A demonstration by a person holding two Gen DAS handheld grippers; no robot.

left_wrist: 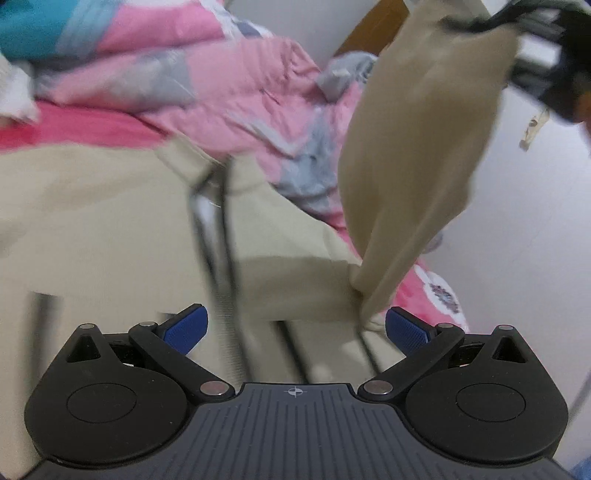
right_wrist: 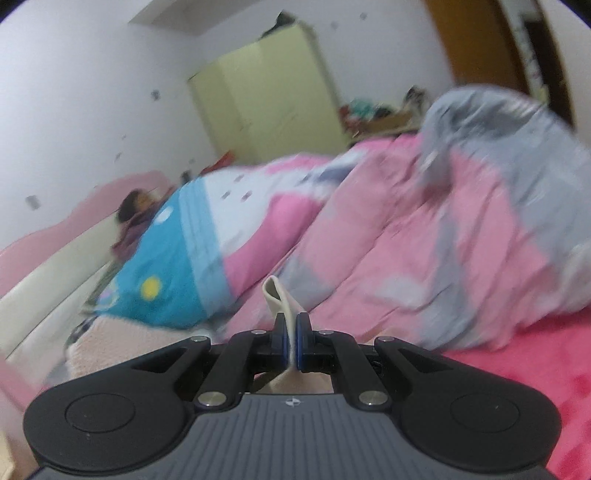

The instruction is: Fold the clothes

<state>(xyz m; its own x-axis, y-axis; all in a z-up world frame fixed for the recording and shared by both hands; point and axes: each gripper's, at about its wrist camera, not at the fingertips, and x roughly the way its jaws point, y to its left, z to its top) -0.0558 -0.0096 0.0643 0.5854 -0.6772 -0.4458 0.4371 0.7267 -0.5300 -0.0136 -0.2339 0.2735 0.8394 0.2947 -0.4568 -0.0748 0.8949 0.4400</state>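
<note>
Lying spread across the bed (left_wrist: 74, 125), with the beige garment (left_wrist: 110, 229) covering the near half and a bunched pink and grey quilt (left_wrist: 229, 96) crowding the far side. Leaving open room only to the right, where the mattress edge is giving way to a white wall (left_wrist: 524, 229). Trailing 2 dark drawstrings (left_wrist: 218, 236) down the middle of the fabric, though blur is making the exact lie of these hard to judge.

Hovering low over the cloth, the left gripper (left_wrist: 295, 326) with its blue fingers (left_wrist: 186, 328) spread wide apart and nothing between them. Touching or nearly touching the right-hand finger, a bunched fold at the foot of a raised sleeve (left_wrist: 424, 147).

Rising steeply up to the right, that sleeve, hanging from the right gripper (left_wrist: 509, 18) at the upper corner.

Pinching a thin strip of the same beige cloth (right_wrist: 280, 299) in the right wrist view, the right gripper (right_wrist: 292, 341), fingers pressed together on it, pointing level toward the quilt and a pale green wardrobe (right_wrist: 266, 99) beyond.
</note>
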